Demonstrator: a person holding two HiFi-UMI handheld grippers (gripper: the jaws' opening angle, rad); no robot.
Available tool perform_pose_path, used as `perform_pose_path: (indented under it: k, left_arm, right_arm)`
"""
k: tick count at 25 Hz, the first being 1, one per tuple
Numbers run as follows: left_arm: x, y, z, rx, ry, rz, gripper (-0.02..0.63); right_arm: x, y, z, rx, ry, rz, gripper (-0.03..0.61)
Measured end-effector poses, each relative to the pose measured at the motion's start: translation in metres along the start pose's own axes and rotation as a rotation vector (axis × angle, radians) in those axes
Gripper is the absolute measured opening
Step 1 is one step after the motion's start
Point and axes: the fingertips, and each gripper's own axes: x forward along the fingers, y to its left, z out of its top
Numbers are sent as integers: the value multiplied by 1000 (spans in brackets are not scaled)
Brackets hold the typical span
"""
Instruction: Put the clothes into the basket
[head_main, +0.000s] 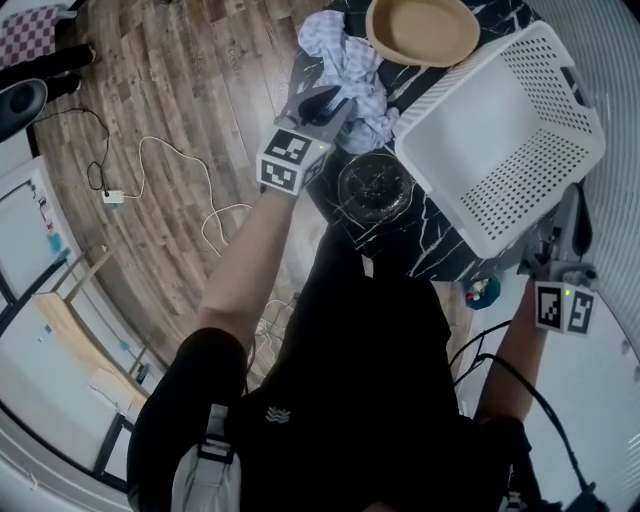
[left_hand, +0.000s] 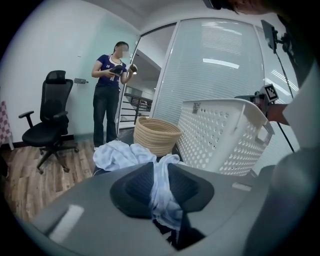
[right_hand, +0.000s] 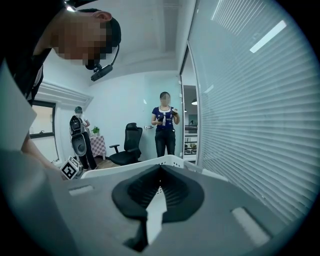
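Left gripper (left_hand: 159, 175) pinches a bunched fold of the garment (head_main: 345, 50), judged soft, light, limp; right gripper (right_hand: 159, 185) clamps the basket (head_main: 520, 190) rim at the garment's 3 o'clock.

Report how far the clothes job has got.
Done: nothing yet; the white basket shows no clothes inside. In hand: the left gripper is shut on the light blue cloth, which lies bunched on the black table, and the right gripper grips the basket's rim. Left: lift the cloth over and drop it into the basket.
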Motion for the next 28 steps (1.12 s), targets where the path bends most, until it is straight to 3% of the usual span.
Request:
perform_pose_path:
  k: [9, 28]
  left_arm:
    - [-28, -9, 17, -20, -67, 35, 46]
    - [-96, -33, 129, 41, -229, 44, 34]
  right_arm:
    - [-8, 4, 10, 14, -22, 11, 0]
    - [-30, 26, 63, 42, -141, 55, 0]
